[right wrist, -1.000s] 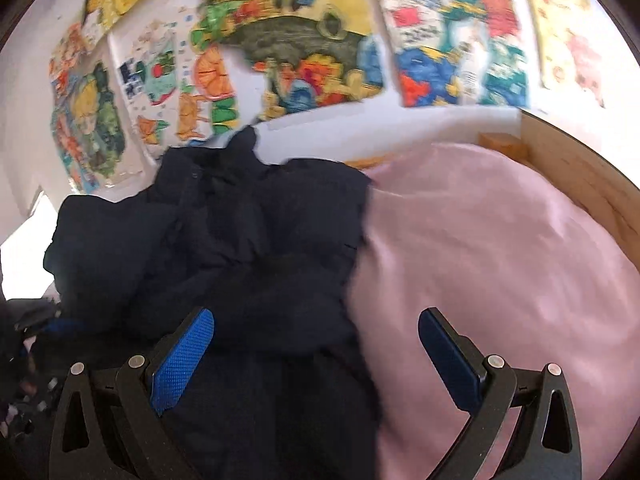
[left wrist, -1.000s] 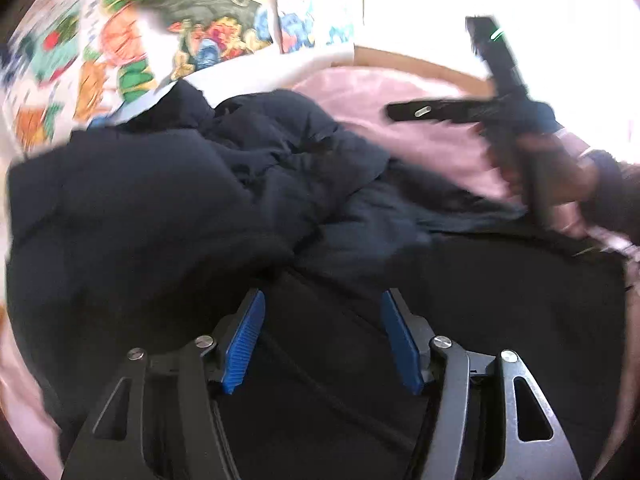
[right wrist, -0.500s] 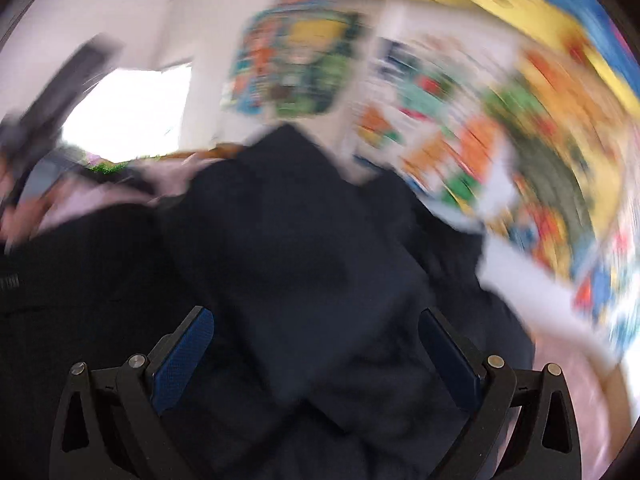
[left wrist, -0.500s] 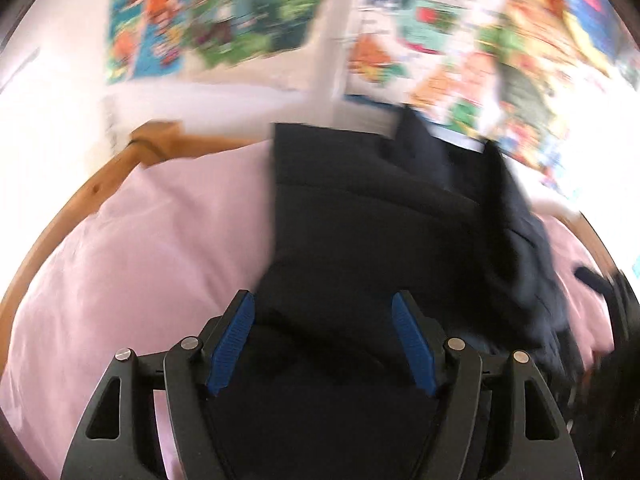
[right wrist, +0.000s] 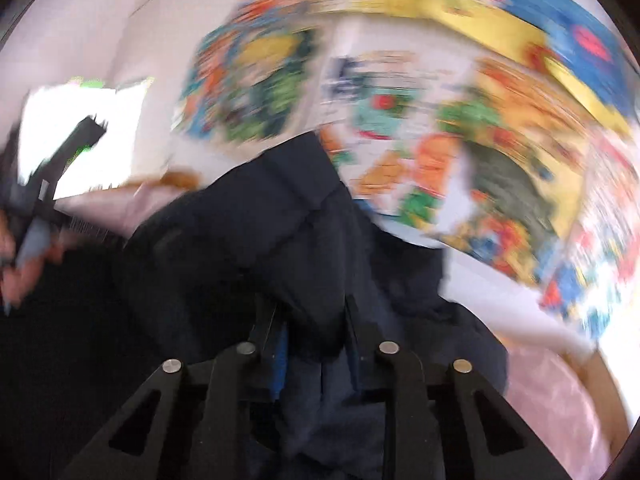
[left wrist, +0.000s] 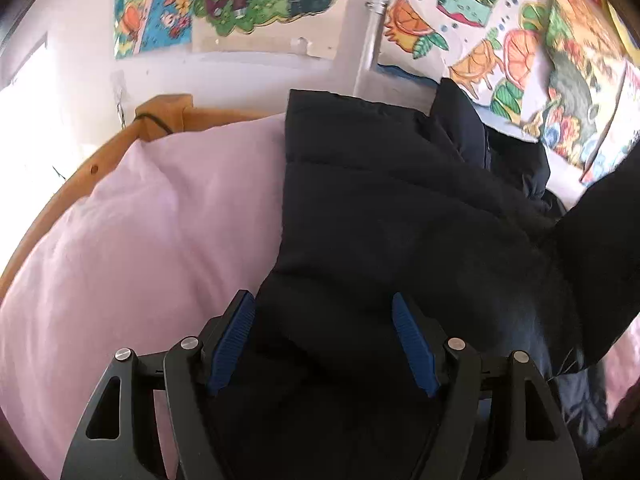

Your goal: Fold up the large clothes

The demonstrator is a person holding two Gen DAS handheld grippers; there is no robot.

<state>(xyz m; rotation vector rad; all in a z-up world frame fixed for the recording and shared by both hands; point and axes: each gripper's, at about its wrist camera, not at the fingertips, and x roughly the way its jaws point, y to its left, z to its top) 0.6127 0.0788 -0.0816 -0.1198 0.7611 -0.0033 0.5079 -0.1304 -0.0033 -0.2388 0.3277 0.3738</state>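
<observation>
Since half a second ago my right hand-held gripper (right wrist: pixel 316 344) has gone from wide apart to squeezed together on a bunch of the dark puffy coat (left wrist: pixel 400 208). My left hand-held gripper (left wrist: pixel 324 344) has hardly moved. It has its blue pads (left wrist: pixel 232 344) apart, with coat cloth lying between them, and I cannot tell if they touch it.

The coat lies on the pink bed (left wrist: pixel 152 248), mostly on the side near the wall with the bright posters (left wrist: pixel 520 52). One straight edge of the coat runs from my left hand-held gripper up to the far edge of the bed, by the wooden frame (left wrist: pixel 164 112). The near left part of the bed is bare pink sheet. The side of the coat by the posters looks bumpy and piled up.

I think the folding has only just begun. One side looks flat and neat. The rest is not folded yet, and I think the bunched part needs to be pulled over and smoothed down.

My left hand-held gripper points low along the coat toward the far edge of the bed. My right one is tipped and looks across the coat; its picture is very blurry. In that picture my left hand (right wrist: pixel 18 264) shows at the side, holding the other tool above the dark cloth.
</observation>
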